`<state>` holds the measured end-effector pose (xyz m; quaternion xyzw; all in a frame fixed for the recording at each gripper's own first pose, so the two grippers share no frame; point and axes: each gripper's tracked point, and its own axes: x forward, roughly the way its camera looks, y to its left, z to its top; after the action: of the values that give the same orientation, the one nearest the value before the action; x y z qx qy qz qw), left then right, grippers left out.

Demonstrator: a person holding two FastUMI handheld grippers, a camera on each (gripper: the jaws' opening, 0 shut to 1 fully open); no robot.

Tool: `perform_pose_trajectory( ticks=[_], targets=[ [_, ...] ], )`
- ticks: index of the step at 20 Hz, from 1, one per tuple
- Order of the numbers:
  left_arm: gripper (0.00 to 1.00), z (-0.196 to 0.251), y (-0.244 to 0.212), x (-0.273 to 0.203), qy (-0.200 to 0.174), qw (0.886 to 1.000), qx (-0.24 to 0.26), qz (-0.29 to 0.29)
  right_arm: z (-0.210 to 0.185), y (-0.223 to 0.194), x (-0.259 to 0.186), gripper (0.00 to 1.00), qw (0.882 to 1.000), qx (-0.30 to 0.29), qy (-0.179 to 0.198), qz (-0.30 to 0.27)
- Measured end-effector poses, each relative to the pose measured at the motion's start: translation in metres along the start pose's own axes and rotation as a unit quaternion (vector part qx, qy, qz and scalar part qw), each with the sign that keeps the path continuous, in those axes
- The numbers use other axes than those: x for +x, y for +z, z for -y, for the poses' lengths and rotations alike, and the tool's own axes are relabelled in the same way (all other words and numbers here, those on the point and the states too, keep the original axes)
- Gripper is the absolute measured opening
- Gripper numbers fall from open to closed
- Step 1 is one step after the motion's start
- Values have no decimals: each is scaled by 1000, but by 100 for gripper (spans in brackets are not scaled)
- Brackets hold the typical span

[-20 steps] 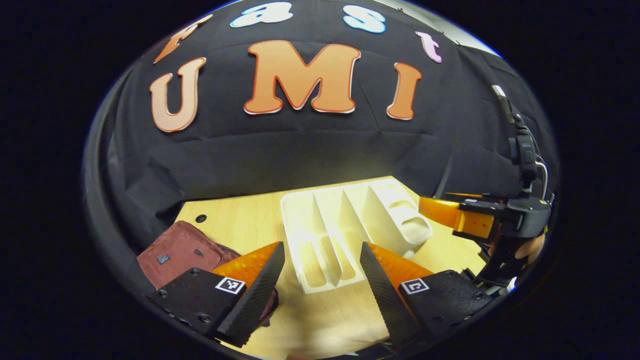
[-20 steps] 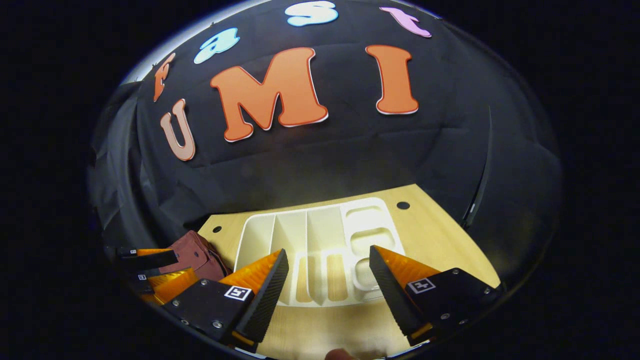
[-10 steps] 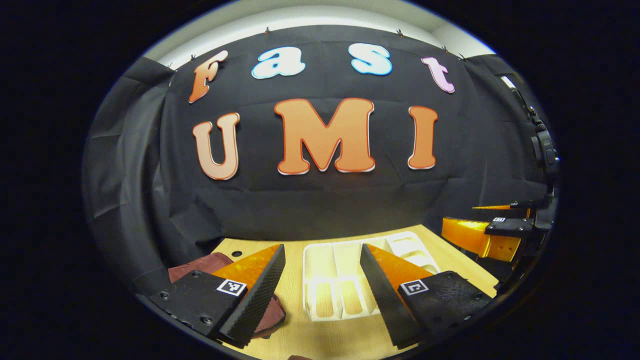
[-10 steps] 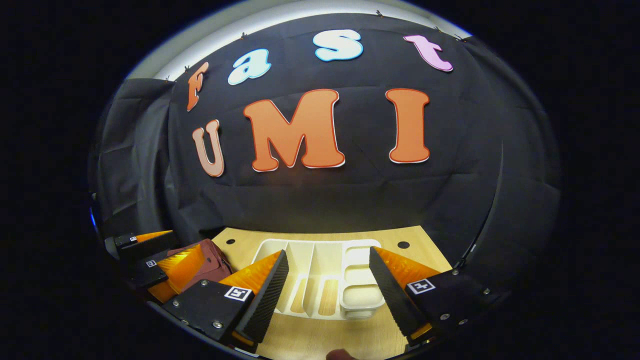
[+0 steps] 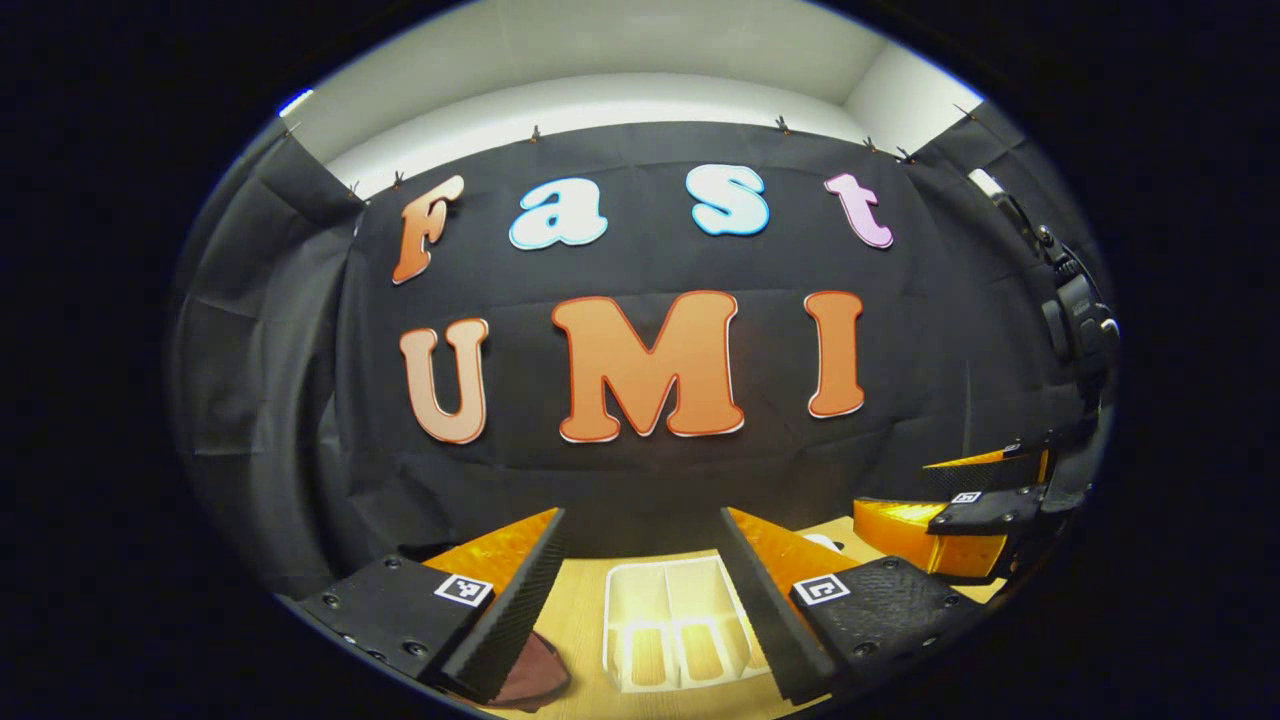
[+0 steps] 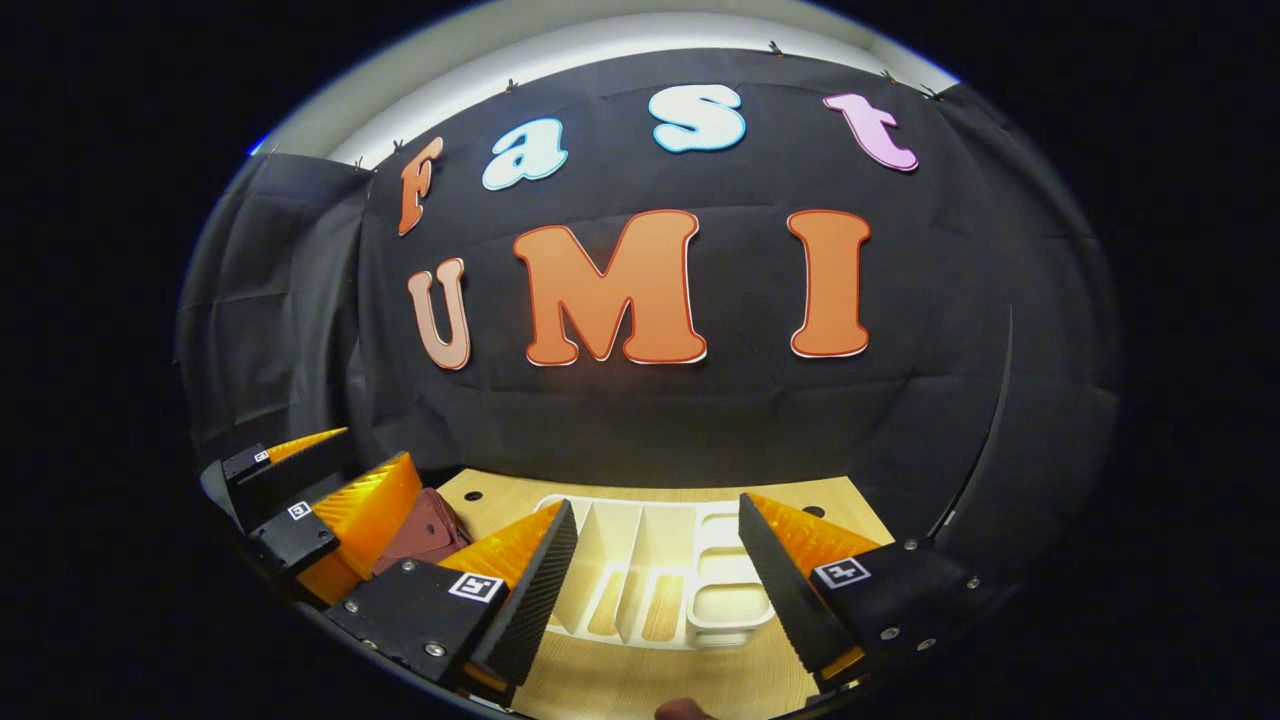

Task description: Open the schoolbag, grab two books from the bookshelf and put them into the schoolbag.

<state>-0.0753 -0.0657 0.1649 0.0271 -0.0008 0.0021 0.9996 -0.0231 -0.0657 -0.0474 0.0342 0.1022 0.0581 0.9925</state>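
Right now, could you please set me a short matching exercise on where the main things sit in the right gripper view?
Things:
1. schoolbag
2. bookshelf
3. left gripper
4. right gripper

Descriptions:
A. white, divided, lying on the wooden table
B. dark red, left of the white rack
C. open, at the bottom middle
D. open, at the far left

Pairs: 1-B, 2-A, 3-D, 4-C

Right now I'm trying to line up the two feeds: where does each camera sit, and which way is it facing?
Left gripper view: rides on the left gripper, facing the booth wall over the table; own open fingers below, right gripper at the right edge.
Right gripper view: rides on the right gripper, facing the same wall; own open fingers below, left gripper at lower left.
Shared: white bookshelf lying flat, dark red schoolbag, table, wall.
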Motion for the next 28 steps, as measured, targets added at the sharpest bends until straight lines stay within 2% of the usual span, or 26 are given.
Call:
perform_pose_trajectory(
  ticks=[3, 8, 9, 11, 13, 14, 18, 19, 20, 27, 28],
  targets=[
    [95, -3, -10, 5, 6, 1000, -24, -14, -1, 0, 1, 97, 1000, -3, -8, 4],
    [95, -18, -16, 7, 11, 999, -35, -21, -14, 2, 8, 97, 1000, -4, -16, 16],
    [96, -19, -16, 8, 7, 999, -39, -18, -18, 2, 9, 100, 1000, 0, -17, 17],
    [93, -27, -19, 13, 7, 999, -33, -20, -24, -2, 14, 97, 1000, 4, -23, 14],
    [94, -37, -21, 13, 9, 999, -33, -21, -33, -4, 16, 100, 1000, 6, -23, 9],
    [95, -39, -21, 14, 7, 999, -34, -19, -35, -3, 16, 97, 1000, 3, -25, 12],
    [93, -46, -30, 20, 3, 999, -33, -27, -41, -9, 21, 97, 999, -3, -31, 5],
    [96, -47, -31, 21, 1, 999, -32, -28, -44, -11, 21, 100, 999, -2, -32, 2],
    [94, -50, -31, 21, 1, 999, -30, -27, -44, -14, 22, 97, 999, -2, -35, -1],
    [96, -64, -31, 24, 0, 999, -26, -24, -56, -18, 24, 97, 999, -8, -42, -7],
    [93, -64, -32, 24, -2, 999, -25, -25, -58, -19, 23, 97, 999, -11, -41, -8]
  ],
)
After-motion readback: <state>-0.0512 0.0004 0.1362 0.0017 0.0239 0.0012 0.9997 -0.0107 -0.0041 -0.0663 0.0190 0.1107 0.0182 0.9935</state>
